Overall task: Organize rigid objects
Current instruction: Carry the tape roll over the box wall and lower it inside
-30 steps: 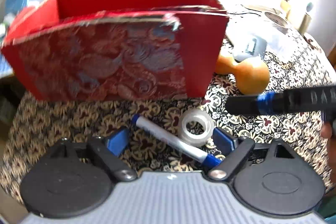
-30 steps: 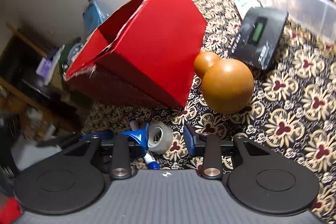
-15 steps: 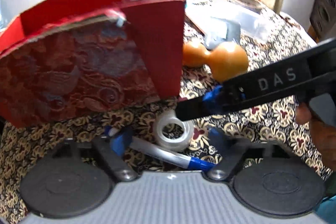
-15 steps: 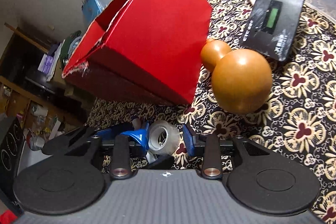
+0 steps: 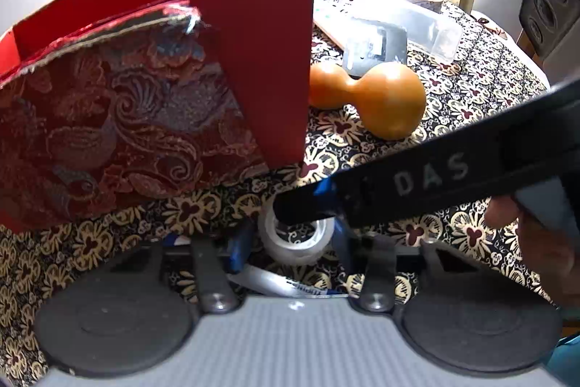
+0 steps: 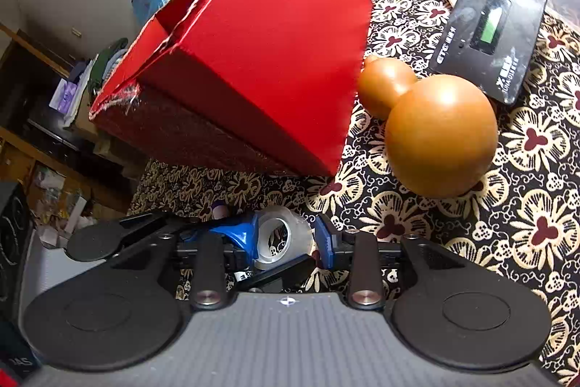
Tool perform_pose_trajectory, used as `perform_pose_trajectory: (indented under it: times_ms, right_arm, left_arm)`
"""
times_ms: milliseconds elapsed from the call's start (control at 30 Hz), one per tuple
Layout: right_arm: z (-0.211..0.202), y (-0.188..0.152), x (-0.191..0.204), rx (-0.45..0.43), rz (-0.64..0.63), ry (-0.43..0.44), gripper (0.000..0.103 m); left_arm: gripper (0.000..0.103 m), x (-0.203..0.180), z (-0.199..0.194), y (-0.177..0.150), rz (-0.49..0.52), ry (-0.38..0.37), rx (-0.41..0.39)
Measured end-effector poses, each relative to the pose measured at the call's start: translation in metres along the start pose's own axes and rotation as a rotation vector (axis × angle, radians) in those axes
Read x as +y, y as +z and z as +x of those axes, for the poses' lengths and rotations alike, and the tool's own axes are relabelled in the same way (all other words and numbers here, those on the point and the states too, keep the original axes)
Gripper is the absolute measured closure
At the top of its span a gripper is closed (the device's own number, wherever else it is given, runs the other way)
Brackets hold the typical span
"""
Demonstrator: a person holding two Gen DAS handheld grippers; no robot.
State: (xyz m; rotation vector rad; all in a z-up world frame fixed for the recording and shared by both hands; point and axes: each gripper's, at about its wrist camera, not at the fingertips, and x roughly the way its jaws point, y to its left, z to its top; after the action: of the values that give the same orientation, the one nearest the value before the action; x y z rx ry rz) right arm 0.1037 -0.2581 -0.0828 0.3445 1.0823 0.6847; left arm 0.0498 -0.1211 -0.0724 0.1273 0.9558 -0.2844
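The left gripper (image 5: 290, 242) points down at a clear tape roll (image 5: 295, 238) lying on the patterned counter (image 5: 453, 97). Its jaws are closing, with the roll standing between the blue fingers (image 5: 239, 247); firm contact of the pads on the roll cannot be confirmed from either view. A marker (image 5: 286, 283) with blue lettering lies on the counter just below the roll, close to the gripper body.

The right gripper (image 6: 286, 242) comes in from the other side. Its jaws are also closing, and the same tape roll (image 6: 281, 238) sits between its blue fingers (image 6: 239, 236), which flank it closely. In the left wrist view one right-hand finger crosses over the roll's top, and a hand (image 5: 536, 245) is visible at the right edge.

A red box (image 5: 156, 71) with a brocade-covered face stands just behind the roll, open at the top. An orange gourd (image 6: 431, 129) lies beside the box's corner. A black device (image 6: 489, 38) with a green screen lies beyond the gourd.
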Motion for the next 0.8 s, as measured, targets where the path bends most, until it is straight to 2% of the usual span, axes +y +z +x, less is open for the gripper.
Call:
perform_pose_trajectory:
  times_ms: [167, 367, 633, 800]
  right_arm:
    - [0.003, -0.003, 0.013, -0.006, -0.086, -0.053, 0.093]
    - [0.003, -0.004, 0.016, -0.018, -0.095, -0.08, 0.102]
    - [-0.01, -0.003, 0.024, -0.06, -0.106, -0.082, 0.103]
    - [-0.035, 0.0, 0.029, -0.131, -0.114, -0.083, 0.103]
  left_arm:
    - [0.061, 0.0, -0.002, -0.002, 0.002, 0.001, -0.006]
    - [0.061, 0.007, -0.008, -0.002, -0.017, -0.018, -0.009]
    - [0.062, 0.008, -0.03, 0.005, 0.0, -0.029, -0.051]
    - [0.062, 0.001, -0.051, 0.018, 0.033, -0.056, -0.109]
